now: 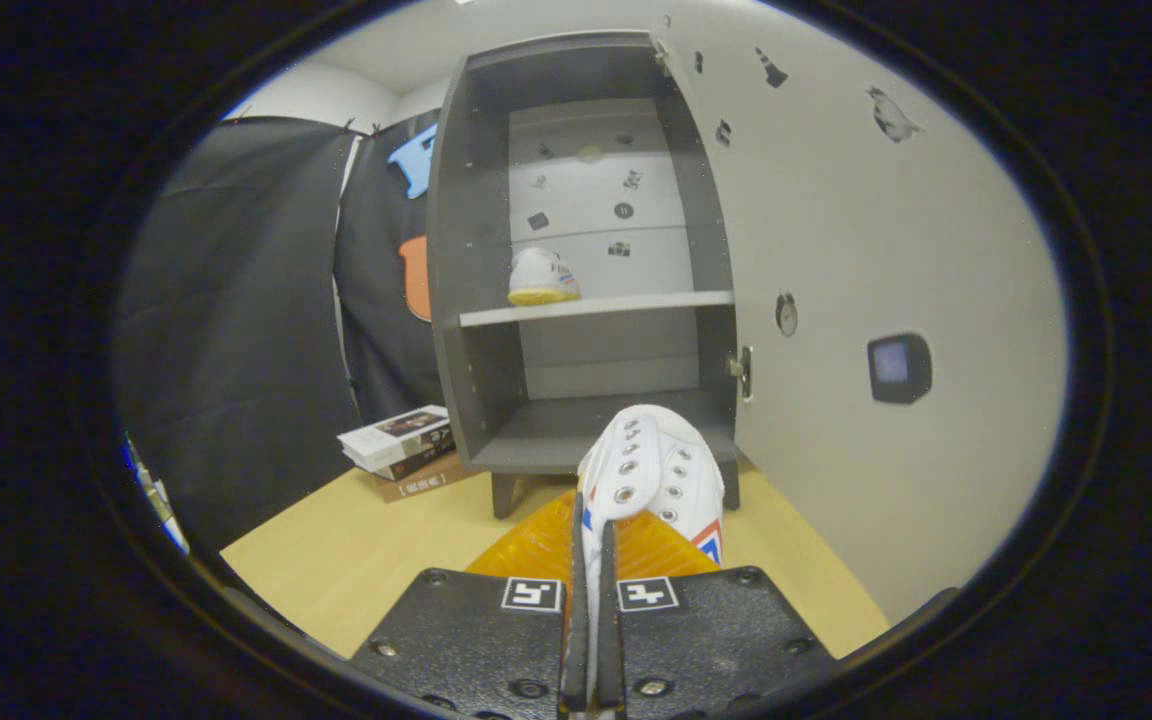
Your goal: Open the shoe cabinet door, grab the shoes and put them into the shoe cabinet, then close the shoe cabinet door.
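While the two fingers press together on a thin edge of the white shoe [651, 470], the gripper [591, 600] holds it up just ahead of itself, with only that sliver of white material between the pads. Its eyelet side faces the camera: two rows of metal-ringed lace holes run up a rounded white upper, a red and blue mark sits low on its right side, and an amber, ribbed sole shows behind and below it. Beyond the shoe stands the shoe cabinet [466, 300], a dark grey box on short legs with flat, matte walls and straight edges. Its door [886, 250] is swung wide to the right, a pale smooth panel dotted with small stickers and carrying a dark square handle [899, 368]; a metal hinge [741, 370] shows at its inner edge. Inside, a pale shelf [596, 307] splits the cabinet in two. A second white shoe [541, 278], yellow-soled, rests on that shelf toward its left end, leaving open room to its right. The lower compartment lies bare and open directly behind the held shoe. All of this stands on a light wooden floor [356, 550], with clear space ahead of the cabinet. A stack of books [401, 445] lies just left of the cabinet's base.
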A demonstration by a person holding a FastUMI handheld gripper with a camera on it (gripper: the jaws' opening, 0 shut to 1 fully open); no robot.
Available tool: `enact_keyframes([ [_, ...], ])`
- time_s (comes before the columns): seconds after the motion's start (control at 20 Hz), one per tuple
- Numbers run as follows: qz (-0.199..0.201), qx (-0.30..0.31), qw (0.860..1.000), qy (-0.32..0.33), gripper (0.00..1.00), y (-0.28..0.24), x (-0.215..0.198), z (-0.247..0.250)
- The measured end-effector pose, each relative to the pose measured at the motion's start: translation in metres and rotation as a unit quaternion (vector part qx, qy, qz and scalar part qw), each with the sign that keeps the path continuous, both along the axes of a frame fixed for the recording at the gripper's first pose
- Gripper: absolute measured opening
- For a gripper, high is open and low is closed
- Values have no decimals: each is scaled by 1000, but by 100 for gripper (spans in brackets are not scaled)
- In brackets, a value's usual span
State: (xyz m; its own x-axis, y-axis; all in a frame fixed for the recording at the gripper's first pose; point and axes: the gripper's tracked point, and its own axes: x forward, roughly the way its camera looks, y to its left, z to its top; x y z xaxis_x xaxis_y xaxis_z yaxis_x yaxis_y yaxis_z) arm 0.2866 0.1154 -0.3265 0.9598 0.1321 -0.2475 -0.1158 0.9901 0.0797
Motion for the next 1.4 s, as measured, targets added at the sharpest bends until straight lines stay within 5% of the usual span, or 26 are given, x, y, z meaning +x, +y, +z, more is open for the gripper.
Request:
enact_keyframes([
  [0.85, -20, -41, 996, -77, 7, 13, 151, 210],
  [1.4, -60, -57, 996, -32, 7, -6, 286, 202],
])
